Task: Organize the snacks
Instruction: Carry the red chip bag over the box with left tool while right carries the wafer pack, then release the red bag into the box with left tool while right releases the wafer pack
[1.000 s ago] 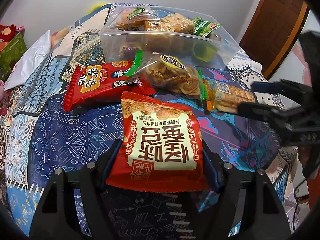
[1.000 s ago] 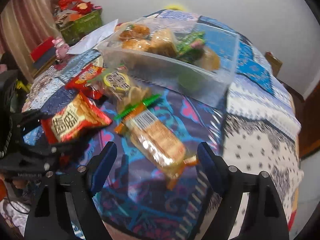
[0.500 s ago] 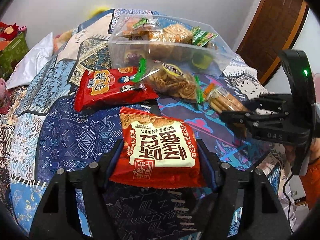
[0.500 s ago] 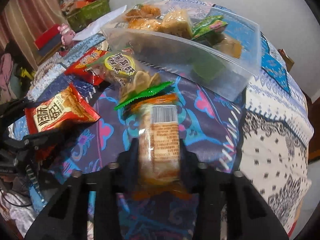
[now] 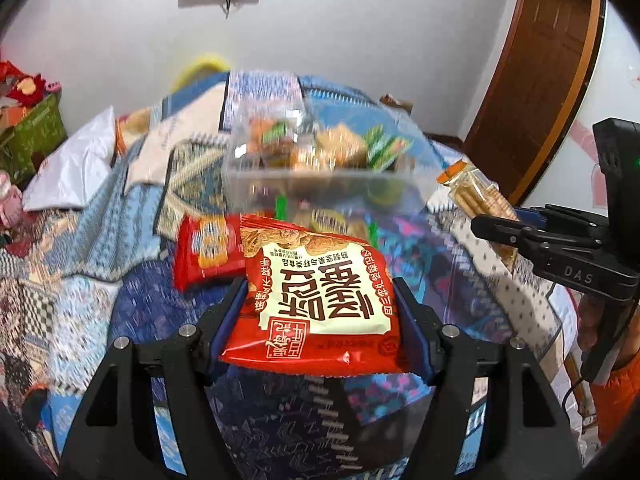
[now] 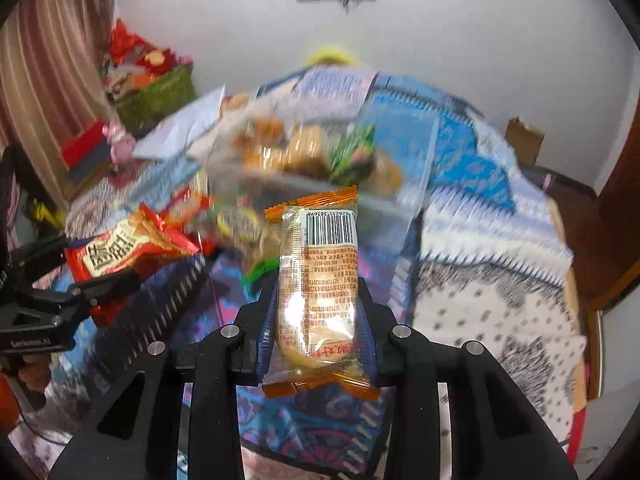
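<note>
My left gripper (image 5: 320, 312) is shut on a red snack bag with a cream label (image 5: 316, 292), held above the patterned cloth. My right gripper (image 6: 316, 312) is shut on a clear cracker pack with orange ends (image 6: 316, 280), also lifted off the cloth. In the left wrist view the right gripper (image 5: 516, 236) and its cracker pack (image 5: 476, 192) show at the right. In the right wrist view the left gripper (image 6: 80, 284) and its red bag (image 6: 120, 248) show at the left. Behind both stands a clear plastic bin (image 5: 320, 184), (image 6: 320, 184) with several snacks in it.
A second red snack bag (image 5: 208, 248) and a clear green-edged pack of crisps (image 5: 332, 220) lie on the cloth in front of the bin. A white bag (image 5: 76, 168) lies at the far left. A brown door (image 5: 540, 80) stands at the right.
The right gripper closed on the cracker pack and lifted it off the cloth. The left gripper rose with the red bag in it. Both views now look from higher up.
</note>
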`<state>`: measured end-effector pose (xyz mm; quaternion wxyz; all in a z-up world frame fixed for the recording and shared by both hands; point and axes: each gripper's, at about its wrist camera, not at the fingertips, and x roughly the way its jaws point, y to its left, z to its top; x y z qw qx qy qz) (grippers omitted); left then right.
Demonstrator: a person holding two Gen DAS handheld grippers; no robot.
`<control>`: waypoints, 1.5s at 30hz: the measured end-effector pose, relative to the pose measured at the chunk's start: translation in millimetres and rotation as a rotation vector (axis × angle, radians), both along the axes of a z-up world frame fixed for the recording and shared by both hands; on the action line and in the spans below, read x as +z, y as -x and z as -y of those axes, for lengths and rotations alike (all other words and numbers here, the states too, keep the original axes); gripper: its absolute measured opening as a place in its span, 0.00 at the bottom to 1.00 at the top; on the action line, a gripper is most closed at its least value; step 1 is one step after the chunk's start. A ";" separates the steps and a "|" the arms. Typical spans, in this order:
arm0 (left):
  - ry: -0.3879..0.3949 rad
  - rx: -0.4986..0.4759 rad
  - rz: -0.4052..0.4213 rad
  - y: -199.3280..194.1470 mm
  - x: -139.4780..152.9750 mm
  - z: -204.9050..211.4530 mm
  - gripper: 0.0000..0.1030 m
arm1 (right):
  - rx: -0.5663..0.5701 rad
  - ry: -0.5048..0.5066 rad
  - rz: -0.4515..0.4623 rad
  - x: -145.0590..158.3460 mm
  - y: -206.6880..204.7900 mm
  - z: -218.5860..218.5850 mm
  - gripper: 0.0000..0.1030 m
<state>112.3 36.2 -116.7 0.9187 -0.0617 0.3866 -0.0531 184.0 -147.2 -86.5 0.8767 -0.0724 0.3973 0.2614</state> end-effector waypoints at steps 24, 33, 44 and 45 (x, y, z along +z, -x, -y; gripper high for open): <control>-0.032 0.048 0.183 -112.2 72.9 5.9 0.67 | -0.117 -0.165 0.136 56.6 -72.7 -4.7 0.31; 0.017 0.045 0.115 -169.5 47.4 5.9 0.67 | -0.153 -0.150 0.103 34.2 -115.0 -11.8 0.31; 0.038 0.043 0.016 -228.4 7.6 17.5 0.67 | -0.163 -0.094 0.009 -7.4 -152.4 -17.8 0.31; 0.043 0.041 0.007 -231.9 5.5 17.3 0.67 | -0.168 -0.086 0.006 -10.5 -154.0 -17.5 0.31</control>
